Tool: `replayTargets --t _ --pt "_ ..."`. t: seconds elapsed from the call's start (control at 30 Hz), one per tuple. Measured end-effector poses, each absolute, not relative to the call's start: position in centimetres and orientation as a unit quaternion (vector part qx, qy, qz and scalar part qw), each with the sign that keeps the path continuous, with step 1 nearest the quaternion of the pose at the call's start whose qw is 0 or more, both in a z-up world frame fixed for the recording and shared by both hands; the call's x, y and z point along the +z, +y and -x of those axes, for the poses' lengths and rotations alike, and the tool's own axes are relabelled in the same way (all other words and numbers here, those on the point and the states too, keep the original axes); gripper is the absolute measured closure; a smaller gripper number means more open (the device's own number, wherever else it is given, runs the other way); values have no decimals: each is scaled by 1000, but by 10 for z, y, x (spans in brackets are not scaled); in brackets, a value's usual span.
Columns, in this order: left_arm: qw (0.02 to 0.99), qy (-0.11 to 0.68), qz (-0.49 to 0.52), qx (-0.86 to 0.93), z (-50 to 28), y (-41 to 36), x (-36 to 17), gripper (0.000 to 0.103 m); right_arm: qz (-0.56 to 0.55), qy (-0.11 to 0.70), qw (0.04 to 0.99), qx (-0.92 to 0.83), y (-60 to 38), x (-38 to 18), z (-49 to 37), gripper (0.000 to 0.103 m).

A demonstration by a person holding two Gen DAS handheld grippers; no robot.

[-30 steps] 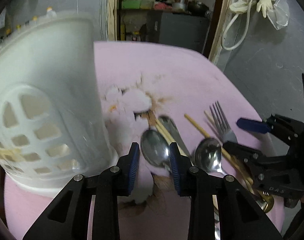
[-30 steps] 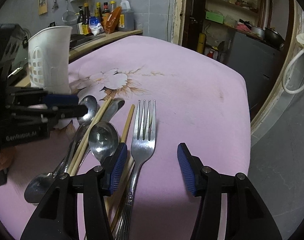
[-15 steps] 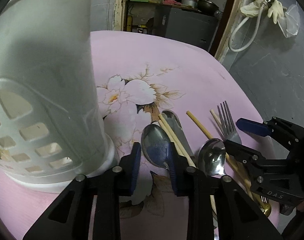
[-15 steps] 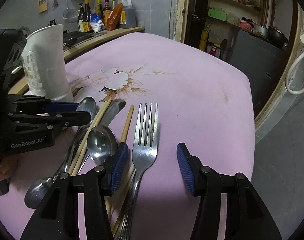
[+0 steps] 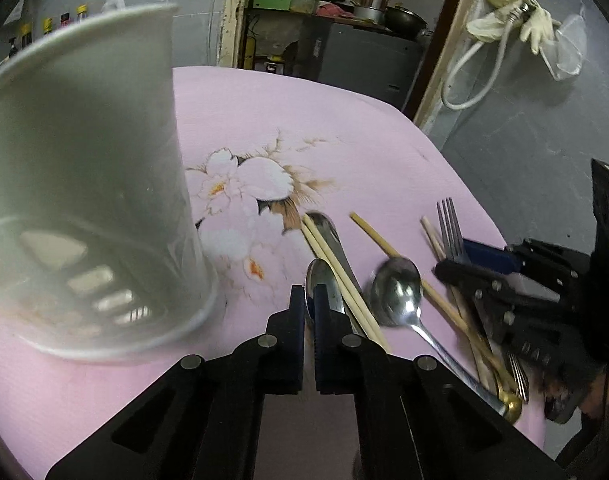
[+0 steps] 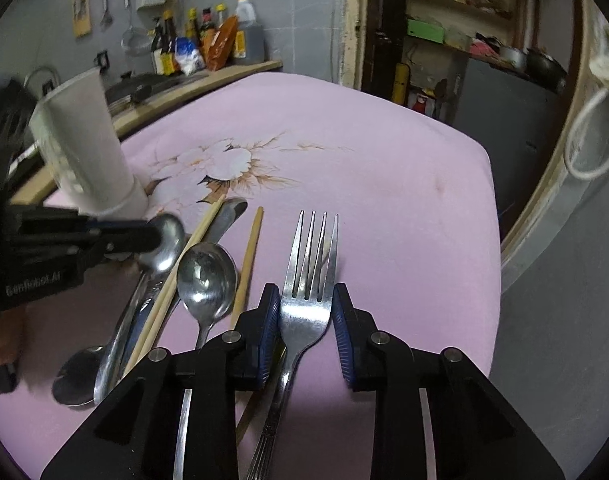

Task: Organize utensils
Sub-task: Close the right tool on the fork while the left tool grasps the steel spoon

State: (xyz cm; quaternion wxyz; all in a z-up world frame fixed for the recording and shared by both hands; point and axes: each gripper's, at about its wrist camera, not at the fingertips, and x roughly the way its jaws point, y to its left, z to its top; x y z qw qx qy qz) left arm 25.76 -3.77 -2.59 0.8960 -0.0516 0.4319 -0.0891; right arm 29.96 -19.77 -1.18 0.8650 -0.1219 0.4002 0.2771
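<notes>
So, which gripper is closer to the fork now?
Right. The right gripper has the fork between its closing jaws; the left gripper is across the pile, shut on a spoon.

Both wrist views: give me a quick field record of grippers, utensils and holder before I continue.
left gripper: shut on a steel spoon by its bowl
right gripper: jaws closing around the steel fork; contact unclear
on cloth: second steel spoon, wooden chopsticks
holder: white slotted plastic utensil holder, upright
surface: pink floral tablecloth
</notes>
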Motion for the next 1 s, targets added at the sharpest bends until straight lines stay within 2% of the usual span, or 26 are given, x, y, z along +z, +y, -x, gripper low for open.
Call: replayTargets --t 0.13,0.27,0.37,0.43,0.5,0.67,1.0 --pt "896 429 64 -99 -249 -37 -24 102 110 409 866 268 -198 -11 -302 76" --pt "905 410 57 -101 -244 -42 -16 102 147 414 865 242 -181 -12 -301 68" --pt "909 400 47 -105 -242 -51 -13 103 151 419 866 227 -174 -14 -307 68" --pt "914 390 44 -105 -238 -52 -11 103 138 418 871 216 -175 -13 -311 69" --pt "918 380 44 -105 -235 -52 -10 103 126 416 876 210 -178 -14 -313 81" --pt "931 349 42 -101 -219 -45 -3 103 103 386 893 206 -185 -5 -296 81" --pt "963 253 41 -81 -184 -50 31 103 57 263 940 211 -201 32 -235 81"
